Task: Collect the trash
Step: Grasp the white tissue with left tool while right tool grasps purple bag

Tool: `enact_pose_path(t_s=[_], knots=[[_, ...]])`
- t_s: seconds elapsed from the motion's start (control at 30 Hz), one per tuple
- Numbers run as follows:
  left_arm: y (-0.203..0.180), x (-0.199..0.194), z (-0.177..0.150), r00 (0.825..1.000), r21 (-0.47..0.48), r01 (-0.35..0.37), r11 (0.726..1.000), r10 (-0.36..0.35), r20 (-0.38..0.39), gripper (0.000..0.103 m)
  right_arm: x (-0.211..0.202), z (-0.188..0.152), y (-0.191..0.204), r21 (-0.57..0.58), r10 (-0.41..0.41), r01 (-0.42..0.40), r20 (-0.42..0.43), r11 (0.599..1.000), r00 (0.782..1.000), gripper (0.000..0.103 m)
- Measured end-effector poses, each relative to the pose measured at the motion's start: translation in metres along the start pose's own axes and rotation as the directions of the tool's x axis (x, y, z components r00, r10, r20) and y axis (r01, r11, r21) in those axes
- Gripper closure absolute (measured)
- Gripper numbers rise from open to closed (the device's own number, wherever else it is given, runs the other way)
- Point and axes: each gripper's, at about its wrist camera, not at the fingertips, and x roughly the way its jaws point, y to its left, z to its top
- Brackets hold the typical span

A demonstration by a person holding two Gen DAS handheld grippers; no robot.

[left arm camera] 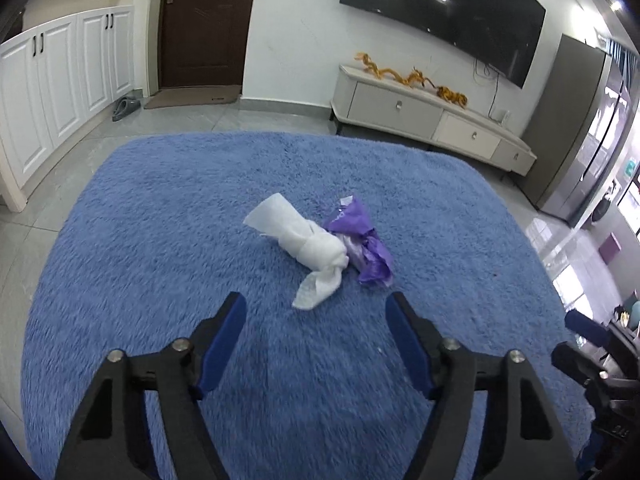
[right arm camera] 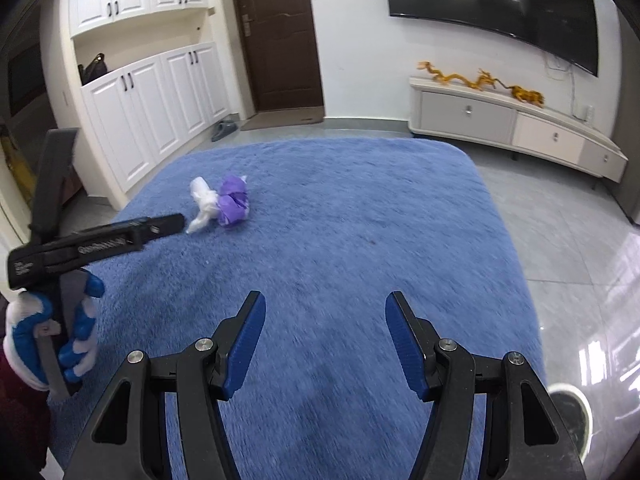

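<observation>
Mid-rug (left arm camera: 140, 216), tissue (left arm camera: 304, 244) touching purple wrapper (left arm camera: 362, 248); I've left gripper (left arm camera: 316, 310) open, lined up to grab; right gripper (right arm camera: 325, 308) open, empty.

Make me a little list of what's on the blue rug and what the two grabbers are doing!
surface: blue shaggy rug
trash: white crumpled tissue, purple wrapper, touching each other
left gripper: open, empty, pointed at the tissue, just short of it
right gripper: open, empty, over bare rug
picked up yet: nothing
</observation>
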Motion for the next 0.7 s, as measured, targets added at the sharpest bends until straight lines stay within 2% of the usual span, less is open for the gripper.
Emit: enact_pose_path(t_s=[0.1,0.27,0.43,0.7], knots=[[0.002,0.017,0.005,1.0,-0.001,0.005,1.0,-0.005,-0.025,0.043,0.01,0.011,0.004,-0.019,0.024,-0.024,0.003,1.0,1.0,0.041],[0.002,0.031,0.009,0.999,0.008,0.009,1.0,-0.008,-0.035,0.049,0.025,0.021,0.009,-0.033,0.053,-0.052,0.001,0.998,0.999,0.041],[0.003,0.038,0.011,0.999,0.012,0.023,1.0,-0.023,-0.042,0.066,0.044,0.031,0.01,-0.025,0.086,-0.086,-0.01,0.996,0.996,0.041],[0.02,0.039,0.008,0.998,-0.064,0.063,0.996,-0.064,-0.021,0.087,0.084,0.05,0.022,0.003,0.159,-0.159,-0.036,0.987,0.987,0.042]])
